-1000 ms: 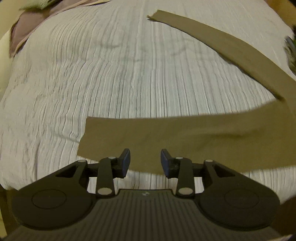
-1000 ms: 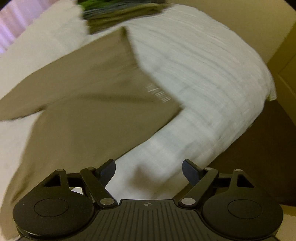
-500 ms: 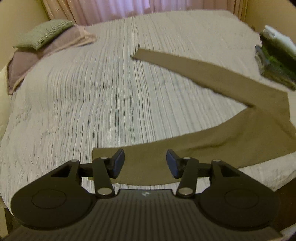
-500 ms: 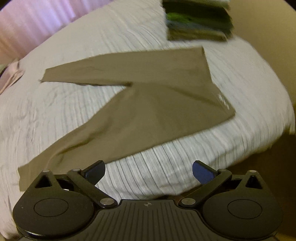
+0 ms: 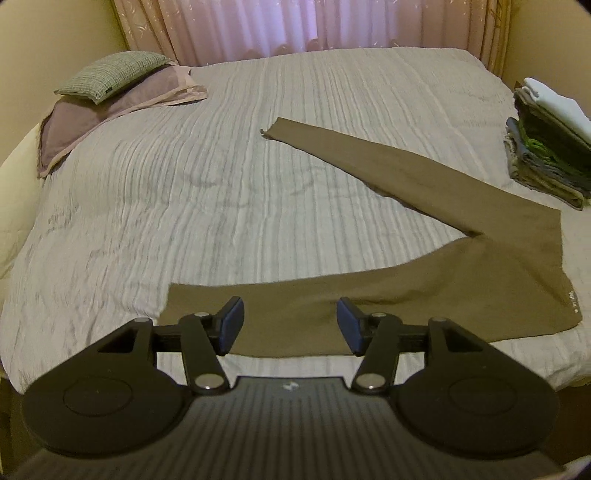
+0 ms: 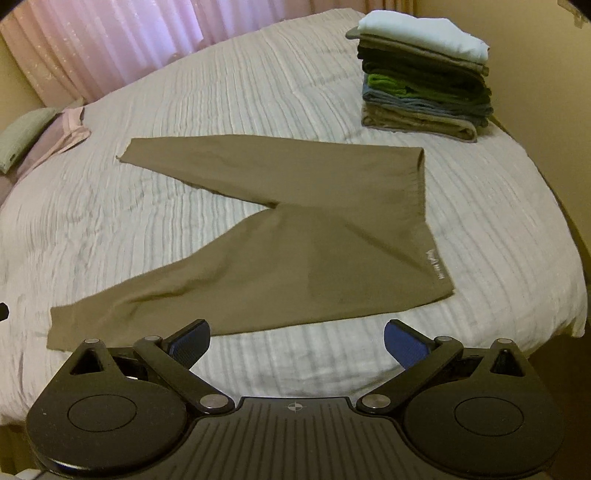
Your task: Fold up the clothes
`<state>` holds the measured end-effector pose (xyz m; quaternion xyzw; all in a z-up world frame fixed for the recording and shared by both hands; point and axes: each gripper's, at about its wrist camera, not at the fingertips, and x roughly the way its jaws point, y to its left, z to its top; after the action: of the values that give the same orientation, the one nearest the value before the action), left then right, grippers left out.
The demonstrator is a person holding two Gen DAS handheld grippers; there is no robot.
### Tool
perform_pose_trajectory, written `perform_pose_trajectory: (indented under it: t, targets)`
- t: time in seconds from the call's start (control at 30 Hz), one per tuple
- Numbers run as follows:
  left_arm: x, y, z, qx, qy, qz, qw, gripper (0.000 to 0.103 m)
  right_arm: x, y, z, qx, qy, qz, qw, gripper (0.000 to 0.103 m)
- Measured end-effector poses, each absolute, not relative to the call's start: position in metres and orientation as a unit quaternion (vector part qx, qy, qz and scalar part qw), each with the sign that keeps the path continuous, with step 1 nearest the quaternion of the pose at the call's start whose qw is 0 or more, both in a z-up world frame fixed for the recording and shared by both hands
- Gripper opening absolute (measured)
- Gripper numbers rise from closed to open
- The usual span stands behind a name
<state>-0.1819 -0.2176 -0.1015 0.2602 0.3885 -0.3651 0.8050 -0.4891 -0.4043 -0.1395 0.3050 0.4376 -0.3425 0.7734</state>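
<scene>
A bed [image 5: 184,206] covered with a ribbed pale grey bedspread fills both views, with pink curtains [image 5: 295,26] behind its far edge. Olive-brown leggings [image 6: 295,236] lie flat on the bedspread in a V shape: the two legs diverge toward the left side of the bed, and the waistband [image 6: 424,206], bearing small pale lettering, faces the right side. A stack of folded clothes [image 6: 421,92], topped by a white item, sits on the bed beyond the waistband, apart from the leggings. Two pillows [image 5: 110,88], a green checked one on a mauve one, occupy the far left corner. The left gripper [image 5: 290,325] hovers over the cuff end of the near leg with its fingers spread and nothing between them. The right gripper [image 6: 295,341] sits near the front edge of the bed, fingers spread wide, gripping nothing, with bare bedspread between the blue pads [image 6: 404,343].
</scene>
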Motion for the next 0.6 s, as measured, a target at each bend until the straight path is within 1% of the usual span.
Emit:
perform_pose_trajectory:
  t: [0.3, 0.6]
  targets:
    - [-0.245, -0.22, -0.109, 0.251, 0.401, -0.342, 0.812, 0.054, -0.532, -0.434, -0.141, 0.283, 0.459, -0.317, 0.78, 0.103]
    - [-0.278, -0.212, -0.114, 0.256, 0.411, -0.309, 0.818, 0.054, -0.544, -0.437, -0.154, 0.269, 0.484, -0.275, 0.786, 0.103]
